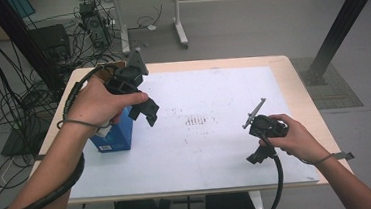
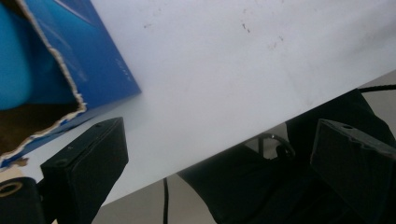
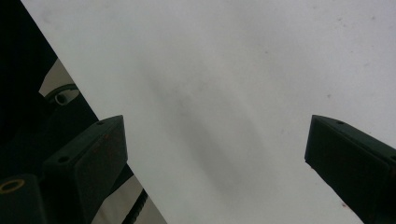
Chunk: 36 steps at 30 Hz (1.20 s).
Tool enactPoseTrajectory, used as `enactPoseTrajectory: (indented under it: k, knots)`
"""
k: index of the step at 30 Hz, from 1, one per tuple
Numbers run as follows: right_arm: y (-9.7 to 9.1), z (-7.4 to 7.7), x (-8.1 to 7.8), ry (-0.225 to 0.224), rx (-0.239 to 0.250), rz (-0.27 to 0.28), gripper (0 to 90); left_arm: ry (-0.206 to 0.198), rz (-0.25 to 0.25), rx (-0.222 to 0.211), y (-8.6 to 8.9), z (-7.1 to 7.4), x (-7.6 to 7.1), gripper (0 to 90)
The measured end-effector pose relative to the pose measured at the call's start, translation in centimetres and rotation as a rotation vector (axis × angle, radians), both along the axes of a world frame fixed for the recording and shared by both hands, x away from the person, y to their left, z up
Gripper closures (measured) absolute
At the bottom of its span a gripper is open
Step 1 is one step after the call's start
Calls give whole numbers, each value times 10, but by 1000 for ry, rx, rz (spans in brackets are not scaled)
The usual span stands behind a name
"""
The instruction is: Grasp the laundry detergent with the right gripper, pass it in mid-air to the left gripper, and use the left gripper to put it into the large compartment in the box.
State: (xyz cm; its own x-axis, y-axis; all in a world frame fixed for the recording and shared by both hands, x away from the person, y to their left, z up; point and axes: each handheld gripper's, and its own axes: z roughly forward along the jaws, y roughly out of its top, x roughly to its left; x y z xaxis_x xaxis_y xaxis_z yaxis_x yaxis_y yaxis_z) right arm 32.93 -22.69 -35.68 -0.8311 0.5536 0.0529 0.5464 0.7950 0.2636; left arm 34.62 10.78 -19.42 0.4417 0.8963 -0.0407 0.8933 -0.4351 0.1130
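A person holds the left gripper above a torn-open blue box standing at the left of a white-covered table, its jaws apart and holding nothing, while the right gripper hangs over bare sheet near the table's front edge, jaws likewise spread wide and well apart from the box. The likely trouble lies in the approach: a jaw coming down on the ragged cardboard rim could crush or tip the light, upright box, and with the other gripper far off, nothing would steady it.
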Motion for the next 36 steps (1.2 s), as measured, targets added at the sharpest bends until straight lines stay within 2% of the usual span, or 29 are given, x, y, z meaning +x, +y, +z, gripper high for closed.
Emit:
enactPoseTrajectory:
  k: [8, 16, 18, 22, 27, 32, 36]
  knots:
    - [-3, 2, 3, 0, -8, -4, 54, 22, -57, -1, -19, -24, 1, 47]
    - [-5, 6, 9, 0, -3, -7, 53, 46, -84, -12, -33, -49, 9, 48]
    - [-6, 6, 10, -1, -9, -6, 53, 47, -86, -18, -37, -55, 13, 48]
    - [-8, 6, 12, 2, -8, -7, 53, 39, -87, 1, -43, -64, 17, 49]
    - [-10, 7, 14, 3, -6, -10, 53, 40, -89, -20, -47, -73, 22, 49]
    - [-10, 8, 15, 5, -11, -6, 52, 44, -107, 7, -51, -87, 23, 50]
    - [-10, 8, 16, 4, -8, -9, 51, 45, -103, -11, -52, -94, 23, 51]
